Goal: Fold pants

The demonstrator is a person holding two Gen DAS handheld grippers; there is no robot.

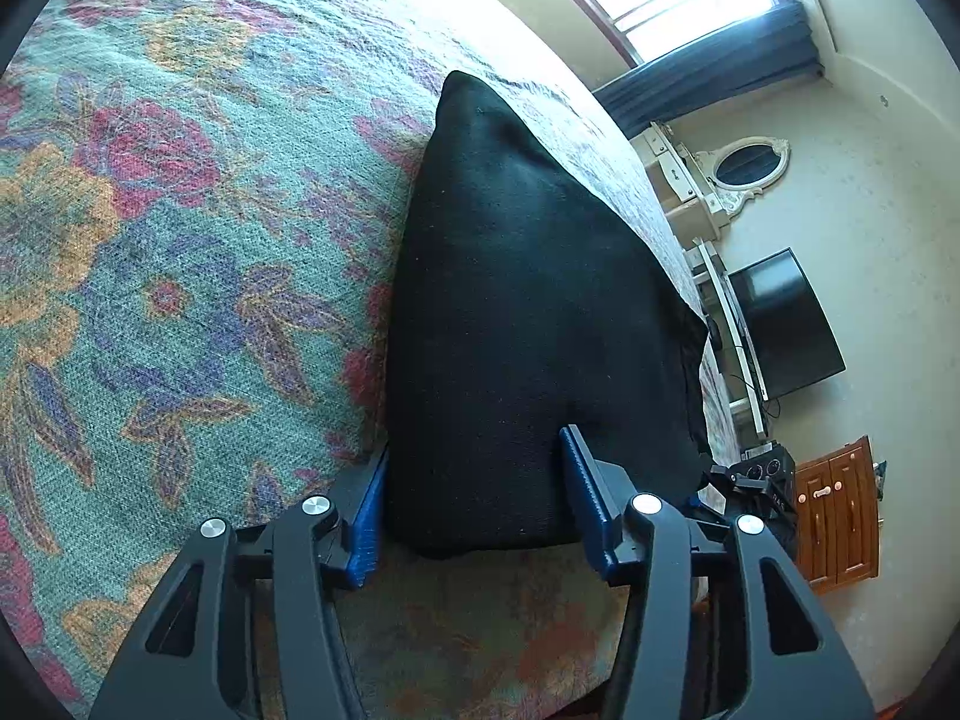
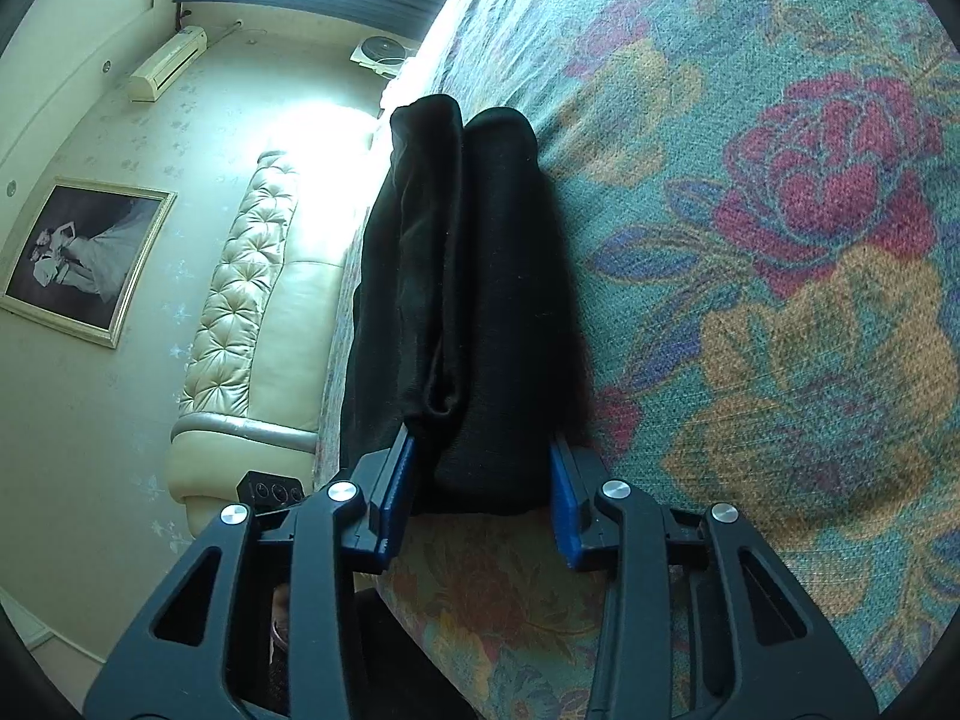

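The black pants [image 1: 528, 312] lie folded into a thick bundle on the floral bedspread [image 1: 180, 240]. In the left wrist view my left gripper [image 1: 474, 480] is open, its blue pads on either side of the bundle's near end. In the right wrist view the pants [image 2: 480, 300] show as stacked folded layers near the bed's edge. My right gripper [image 2: 480, 480] is open too, its blue fingers [image 2: 564, 510] straddling the near end of the bundle. Neither gripper pinches the cloth.
The bedspread [image 2: 780, 300] stretches wide beside the pants. Beyond the bed edge are a dark TV [image 1: 786, 324], a wooden cabinet [image 1: 840, 516], a mirror [image 1: 750, 165], a cream tufted headboard [image 2: 252, 300] and a framed picture [image 2: 84, 258].
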